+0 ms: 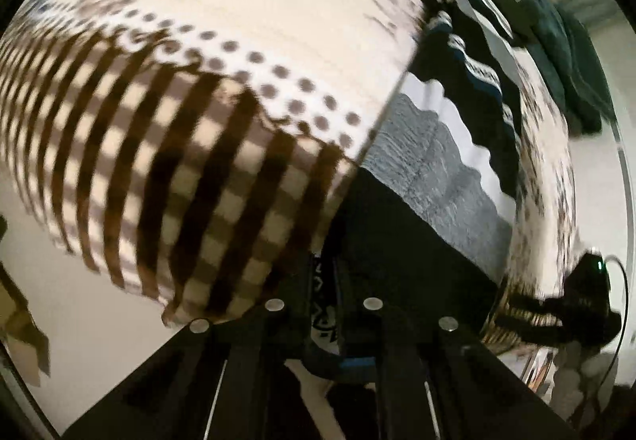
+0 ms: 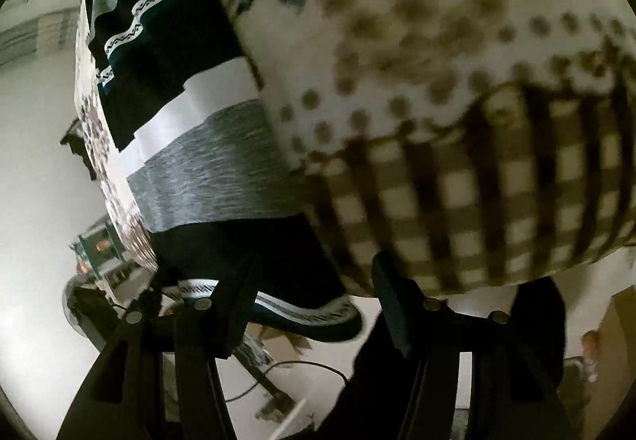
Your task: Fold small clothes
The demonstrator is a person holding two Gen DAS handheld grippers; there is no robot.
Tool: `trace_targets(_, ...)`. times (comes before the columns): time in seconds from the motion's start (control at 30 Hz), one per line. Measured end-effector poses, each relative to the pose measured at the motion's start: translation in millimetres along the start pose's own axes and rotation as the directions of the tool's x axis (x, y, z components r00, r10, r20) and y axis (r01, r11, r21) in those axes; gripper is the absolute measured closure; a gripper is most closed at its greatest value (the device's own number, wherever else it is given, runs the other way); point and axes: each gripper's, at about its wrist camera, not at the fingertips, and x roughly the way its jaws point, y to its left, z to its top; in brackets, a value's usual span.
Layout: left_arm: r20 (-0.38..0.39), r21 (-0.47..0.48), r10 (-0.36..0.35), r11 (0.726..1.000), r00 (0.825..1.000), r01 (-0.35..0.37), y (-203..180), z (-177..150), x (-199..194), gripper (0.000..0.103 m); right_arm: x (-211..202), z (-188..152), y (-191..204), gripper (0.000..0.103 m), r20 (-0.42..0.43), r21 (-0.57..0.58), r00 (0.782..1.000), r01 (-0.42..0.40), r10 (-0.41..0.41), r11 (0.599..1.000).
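1. Left wrist view: left gripper [image 1: 324, 297] has its fingers nearly together, pinching a patterned hem of the dark banded garment [image 1: 449, 177] at the bench [image 1: 254, 18] edge. Garment lies flat on the patterned bench cloth, running away to upper right. A teal pile [image 1: 564, 42] sits past its far end.
2. Same view, tip: keep the pinch firm, only the hem layer, no bench cloth caught.
3. Right wrist view: right gripper [image 2: 314, 301] fingers stand apart, straddling the garment's near hem w/ trim [image 2: 302, 314]; pads don't look pressed on it yet.
4. Same view, tip: probably next is closing on that hem corner, level w/ left, then lifting both together so the fold edge stays straight.
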Motion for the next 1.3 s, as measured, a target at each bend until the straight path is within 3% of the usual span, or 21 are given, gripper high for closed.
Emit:
trace_targets(0.1,-0.021,0.029,-0.018,0.999,1.000,0.018,0,0,4,0.096,23,-1,8,0.047,-0.032,0.012,0.999,0.001,-0.001,1.000)
trace_targets(0.13,-0.026,0.031,-0.022,0.999,0.999,0.023,2,-1,4,0.096,31,-4,9,0.059,-0.030,0.023,0.999,0.015,-0.014,1.000)
trace_targets(0.17,-0.030,0.029,-0.028,0.999,0.999,0.029,4,-1,4,0.096,33,-6,11,0.096,-0.022,0.024,0.999,0.032,-0.031,0.999)
trace_targets(0.3,-0.055,0.018,-0.067,0.998,0.996,0.068,9,-13,-1,0.096,9,-23,15,0.096,0.046,-0.011,0.991,0.129,-0.128,0.992)
trace_targets(0.47,-0.097,-0.008,-0.086,0.996,0.992,0.086,15,-16,8,0.096,22,-23,18,0.095,-0.042,-0.029,0.988,0.147,-0.149,0.989)
trace_targets(0.57,-0.130,-0.030,-0.127,0.992,0.983,0.124,15,-3,-2,0.092,14,-12,21,0.086,-0.085,-0.009,0.988,0.131,-0.131,0.991)
trace_targets(0.63,-0.124,-0.007,-0.099,0.995,0.987,0.099,9,9,-17,0.073,-7,0,23,0.074,-0.064,-0.001,0.993,0.098,-0.098,0.995)
trace_targets(0.67,-0.103,0.018,-0.101,0.995,0.990,0.103,2,20,-28,0.055,-16,5,27,0.058,-0.045,0.002,0.995,0.087,-0.087,0.996)
trace_targets(0.7,-0.084,0.035,-0.103,0.994,0.991,0.106,-5,28,-32,0.039,-30,11,31,0.050,-0.017,0.006,0.998,0.068,-0.068,0.998)
trace_targets(0.77,-0.037,0.056,-0.125,0.990,0.992,0.127,-15,53,-44,0.037,-53,28,39,0.050,0.027,0.011,0.999,0.027,-0.027,1.000)
trace_targets(0.9,0.053,0.085,-0.160,0.984,0.986,0.156,-47,126,-46,0.037,-100,82,69,0.050,0.137,-0.020,0.989,-0.050,0.052,0.999)
trace_targets(1.0,0.115,0.115,-0.167,0.981,0.979,0.154,-74,183,-35,0.037,-131,142,99,0.050,0.235,-0.070,0.968,-0.074,0.088,0.995)
trace_targets(1.13,0.142,0.140,-0.165,0.980,0.976,0.145,-115,259,-4,0.037,-161,232,145,0.050,0.312,-0.153,0.935,-0.125,0.168,0.980)
trace_targets(1.2,0.141,0.144,-0.153,0.981,0.978,0.133,-137,294,11,0.037,-163,277,172,0.050,0.317,-0.193,0.926,-0.147,0.204,0.970)
trace_targets(1.3,0.142,0.162,-0.139,0.980,0.980,0.115,-163,325,30,0.036,-148,345,210,0.050,0.264,-0.248,0.933,-0.181,0.246,0.952)
